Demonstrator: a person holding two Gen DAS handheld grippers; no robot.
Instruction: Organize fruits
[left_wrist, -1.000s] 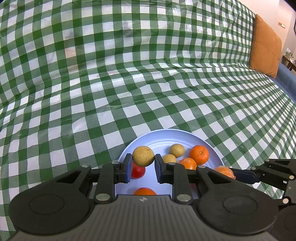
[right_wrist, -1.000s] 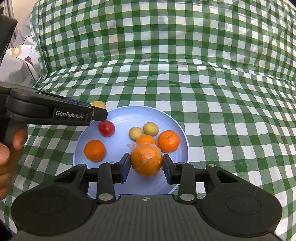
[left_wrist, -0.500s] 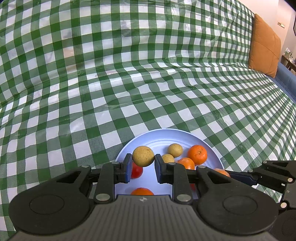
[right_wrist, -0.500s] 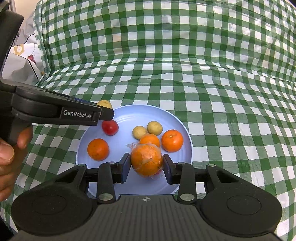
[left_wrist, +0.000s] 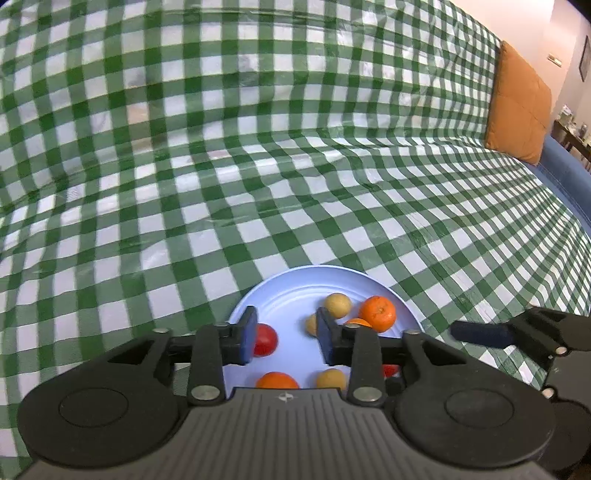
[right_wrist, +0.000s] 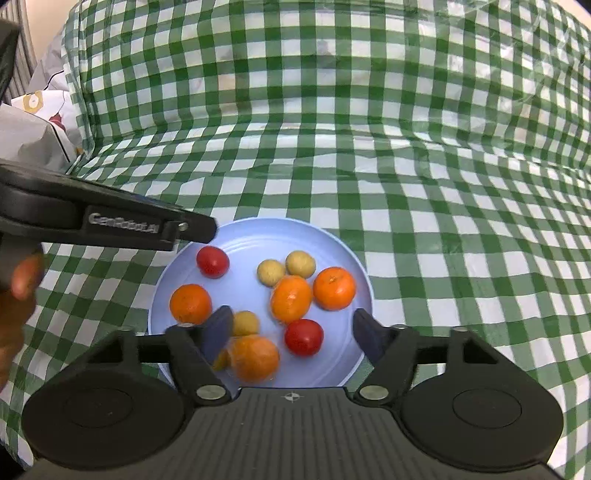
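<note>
A light blue plate (right_wrist: 347, 258) on the green checked cloth holds several fruits: oranges, small yellow fruits and two red tomatoes. My right gripper (right_wrist: 291, 334) is open over the plate's near side; a plastic-wrapped orange (right_wrist: 255, 357) lies on the plate by its left finger, next to a yellow fruit (right_wrist: 245, 322) and a tomato (right_wrist: 303, 336). My left gripper (left_wrist: 286, 334) is open and empty above the plate (left_wrist: 295, 284); a yellow fruit (left_wrist: 331, 379) lies below it beside an orange (left_wrist: 277, 380). The left gripper also shows in the right wrist view (right_wrist: 195, 230).
The checked cloth (left_wrist: 258, 166) covers a sofa seat and back. An orange cushion (left_wrist: 517, 107) stands at the far right. White bags (right_wrist: 33, 129) lie at the left beyond the cloth. The right gripper's finger (left_wrist: 480, 334) reaches in at the plate's right.
Both grippers opened. The left one let go of the yellow fruit and the right one let go of the wrapped orange; both fruits now lie on the plate.
</note>
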